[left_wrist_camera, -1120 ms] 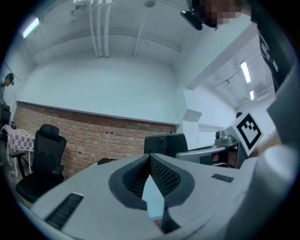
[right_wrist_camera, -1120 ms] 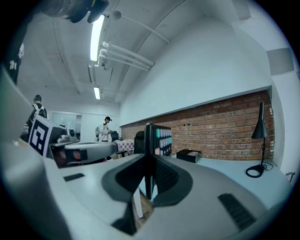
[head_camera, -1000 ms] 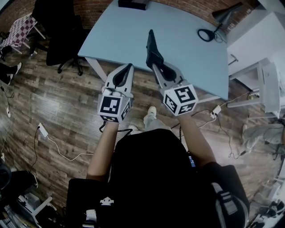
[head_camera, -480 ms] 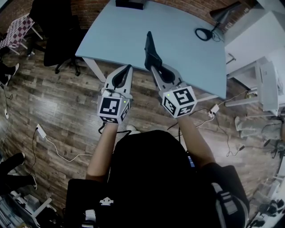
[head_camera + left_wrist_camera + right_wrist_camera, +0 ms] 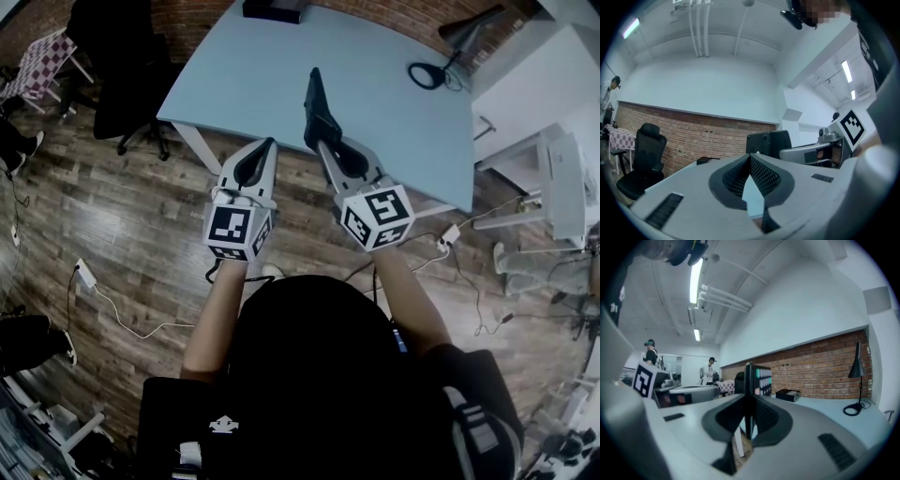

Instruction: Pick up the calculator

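Note:
The black calculator is held on edge, upright, above the near edge of the light blue table. My right gripper is shut on its lower end. In the right gripper view the calculator stands thin between the jaws, its coloured keys facing right. My left gripper hangs beside it to the left, over the floor just short of the table edge, shut with nothing in it. In the left gripper view its fingertips meet, and the calculator's dark back shows ahead on the right.
A black desk lamp with a round base stands at the table's far right. A black box lies at its far edge. A black office chair stands left of the table. White furniture and floor cables flank me.
Both grippers and the calculator keep their places. Only a person's feet at the left edge of the floor have shifted.

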`<state>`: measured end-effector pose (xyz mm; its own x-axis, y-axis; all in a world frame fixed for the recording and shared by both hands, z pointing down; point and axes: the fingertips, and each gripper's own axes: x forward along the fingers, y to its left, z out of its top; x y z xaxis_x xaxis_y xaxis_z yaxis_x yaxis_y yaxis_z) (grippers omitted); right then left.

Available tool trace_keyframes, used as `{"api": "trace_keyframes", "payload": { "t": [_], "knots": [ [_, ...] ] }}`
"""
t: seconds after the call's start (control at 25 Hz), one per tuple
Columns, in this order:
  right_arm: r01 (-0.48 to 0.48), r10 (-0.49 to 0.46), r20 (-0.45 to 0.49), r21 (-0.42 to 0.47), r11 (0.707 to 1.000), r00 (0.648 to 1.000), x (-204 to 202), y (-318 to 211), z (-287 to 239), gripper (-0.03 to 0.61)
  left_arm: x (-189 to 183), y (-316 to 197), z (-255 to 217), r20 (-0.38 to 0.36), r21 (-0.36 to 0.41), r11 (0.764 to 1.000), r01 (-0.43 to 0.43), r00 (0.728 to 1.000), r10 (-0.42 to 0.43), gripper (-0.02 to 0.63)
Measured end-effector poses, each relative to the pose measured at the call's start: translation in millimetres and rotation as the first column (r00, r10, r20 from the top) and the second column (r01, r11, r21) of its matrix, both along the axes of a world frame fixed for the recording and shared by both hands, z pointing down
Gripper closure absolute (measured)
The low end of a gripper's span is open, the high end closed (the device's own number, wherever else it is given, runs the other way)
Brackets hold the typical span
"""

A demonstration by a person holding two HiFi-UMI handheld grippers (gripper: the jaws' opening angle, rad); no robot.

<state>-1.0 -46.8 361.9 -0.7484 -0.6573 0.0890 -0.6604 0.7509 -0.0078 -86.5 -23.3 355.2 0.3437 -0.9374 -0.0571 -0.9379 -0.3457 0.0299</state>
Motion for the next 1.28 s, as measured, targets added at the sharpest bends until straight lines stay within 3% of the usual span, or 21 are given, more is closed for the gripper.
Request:
{"api": "trace_keyframes", "payload": {
  "t": [1.28],
  "knots": [
    [0.035, -0.036, 0.056, 0.012, 0.999, 0.998, 62, 50, -12, 0.529, 69, 51, -13, 0.037, 0.009, 1.000, 0.024, 0.999, -0.024, 0.611]
  ]
}}
